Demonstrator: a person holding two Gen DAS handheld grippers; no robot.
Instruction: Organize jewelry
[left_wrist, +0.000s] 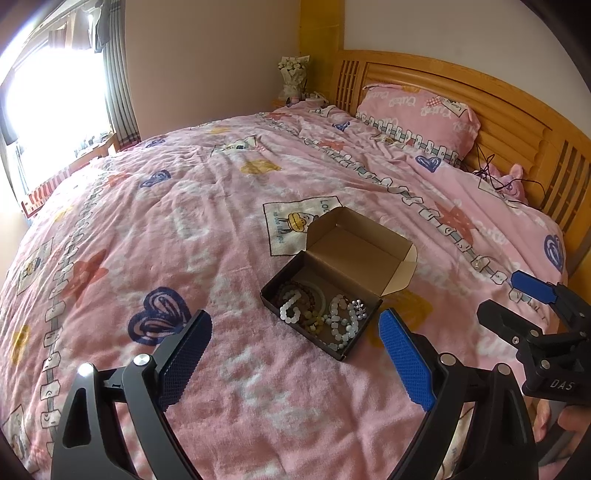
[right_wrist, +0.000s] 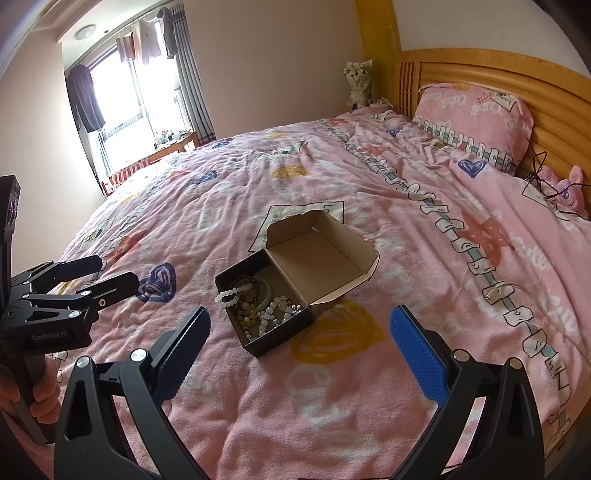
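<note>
A small dark cardboard box (left_wrist: 271, 297) with its brown lid flap (left_wrist: 354, 251) folded open lies on the pink bed cover. Inside lie several bead bracelets (left_wrist: 340, 321), white and brown, and a pale bangle. The box also shows in the right wrist view (right_wrist: 273, 339), with the bracelets (right_wrist: 258, 306) in it. My left gripper (left_wrist: 295, 354) is open and empty, just short of the box. My right gripper (right_wrist: 301, 354) is open and empty, also just short of the box. Each gripper shows in the other's view, the right one (left_wrist: 517, 295) and the left one (right_wrist: 107, 273).
The pink patterned bed cover (left_wrist: 221, 221) spreads all around the box. A pink pillow (left_wrist: 417, 114) leans on the wooden headboard (left_wrist: 517, 122) at the far right. A black cable (left_wrist: 491, 173) lies near it. A window (left_wrist: 55, 110) with curtains is at the left.
</note>
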